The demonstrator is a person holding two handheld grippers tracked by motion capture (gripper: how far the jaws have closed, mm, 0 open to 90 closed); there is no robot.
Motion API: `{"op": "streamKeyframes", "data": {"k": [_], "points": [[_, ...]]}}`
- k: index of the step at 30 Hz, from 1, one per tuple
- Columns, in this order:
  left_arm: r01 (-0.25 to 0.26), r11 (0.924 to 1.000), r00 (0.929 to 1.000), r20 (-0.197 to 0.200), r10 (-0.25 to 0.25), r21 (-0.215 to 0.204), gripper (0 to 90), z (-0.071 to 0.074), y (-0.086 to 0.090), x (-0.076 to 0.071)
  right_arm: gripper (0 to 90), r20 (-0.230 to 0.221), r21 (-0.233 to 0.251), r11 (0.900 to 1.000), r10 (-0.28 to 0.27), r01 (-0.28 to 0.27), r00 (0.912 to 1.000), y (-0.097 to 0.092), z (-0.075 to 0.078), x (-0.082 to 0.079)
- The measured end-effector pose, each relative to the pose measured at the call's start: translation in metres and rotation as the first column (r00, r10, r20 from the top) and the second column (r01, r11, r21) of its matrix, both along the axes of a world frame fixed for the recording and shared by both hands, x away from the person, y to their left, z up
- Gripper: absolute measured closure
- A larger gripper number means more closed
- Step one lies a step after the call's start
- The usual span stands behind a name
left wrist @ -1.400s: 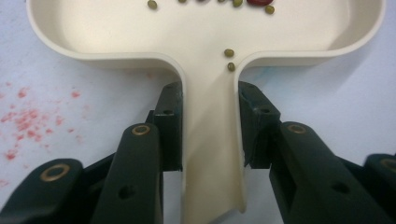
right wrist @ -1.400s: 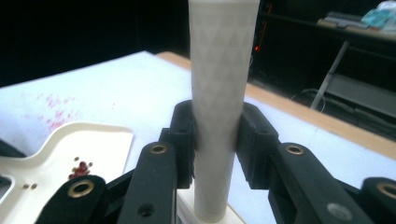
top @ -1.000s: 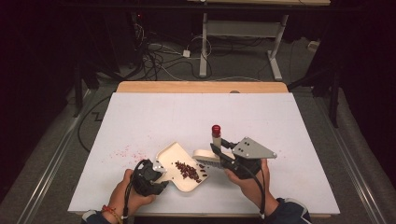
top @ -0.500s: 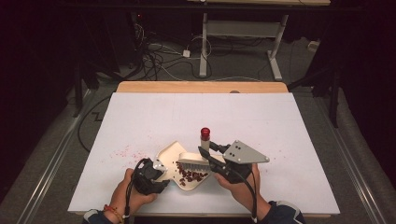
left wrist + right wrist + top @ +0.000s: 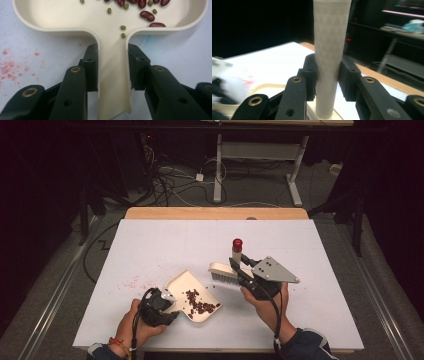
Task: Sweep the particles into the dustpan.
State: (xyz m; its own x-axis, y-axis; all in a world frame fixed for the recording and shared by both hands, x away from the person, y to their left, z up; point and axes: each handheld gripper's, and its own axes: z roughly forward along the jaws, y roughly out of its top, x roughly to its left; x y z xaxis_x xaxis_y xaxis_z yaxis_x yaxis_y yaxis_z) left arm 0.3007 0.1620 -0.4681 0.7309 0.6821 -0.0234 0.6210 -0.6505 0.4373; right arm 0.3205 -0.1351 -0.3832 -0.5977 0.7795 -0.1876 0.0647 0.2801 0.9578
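Dustpan [image 5: 192,296] lies on the table [image 5: 150,245], near its front edge, left of centre. Beans [image 5: 200,302] sit in the pan's tray. Pan's handle lies between the left gripper [image 5: 159,306] jaws, at the pan's left front. Brush [image 5: 227,270] sits just right of and behind the pan, handle in the right gripper [image 5: 245,272]. Crumbs [image 5: 132,282] lie scattered on the table left of the pan.

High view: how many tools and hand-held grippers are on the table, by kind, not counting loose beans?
Dustpan: 1, holding beans
Brush: 1
Left hand-held gripper: 1, shut on the dustpan handle
Right hand-held gripper: 1, shut on the brush handle
Total: 4
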Motion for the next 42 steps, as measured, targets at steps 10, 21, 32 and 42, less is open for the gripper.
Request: {"op": "streamKeyframes", "data": {"k": [10, 21, 32, 42], "points": [[-0.019, 0.9998, 0.9998, -0.001, 0.019, 0.001, 63.7, 0.0, 0.004, 0.003, 70.1, -0.07, -0.006, 0.9986, -0.053, 0.052, 0.9962, 0.007, -0.016, 0.007], [-0.028, 0.9996, 0.9996, 0.006, 0.028, -0.006, 63.6, 0.001, 0.003, 0.003, 70.1, -0.09, 0.01, 0.9935, 0.114, -0.114, 0.9894, 0.043, -0.015, -0.023], [-0.049, 0.9982, 0.9988, -0.004, 0.049, -0.034, 63.6, 0.001, 0.004, 0.003, 70.1, -0.066, 0.05, 0.9951, 0.088, -0.084, 0.9939, 0.018, -0.001, -0.017], [-0.069, 0.997, 0.9975, 0.01, 0.07, -0.033, 63.6, 0.001, 0.007, 0.006, 70.1, -0.06, 0.024, 0.9986, 0.048, -0.047, 0.997, -0.003, 0.004, -0.013]]}}
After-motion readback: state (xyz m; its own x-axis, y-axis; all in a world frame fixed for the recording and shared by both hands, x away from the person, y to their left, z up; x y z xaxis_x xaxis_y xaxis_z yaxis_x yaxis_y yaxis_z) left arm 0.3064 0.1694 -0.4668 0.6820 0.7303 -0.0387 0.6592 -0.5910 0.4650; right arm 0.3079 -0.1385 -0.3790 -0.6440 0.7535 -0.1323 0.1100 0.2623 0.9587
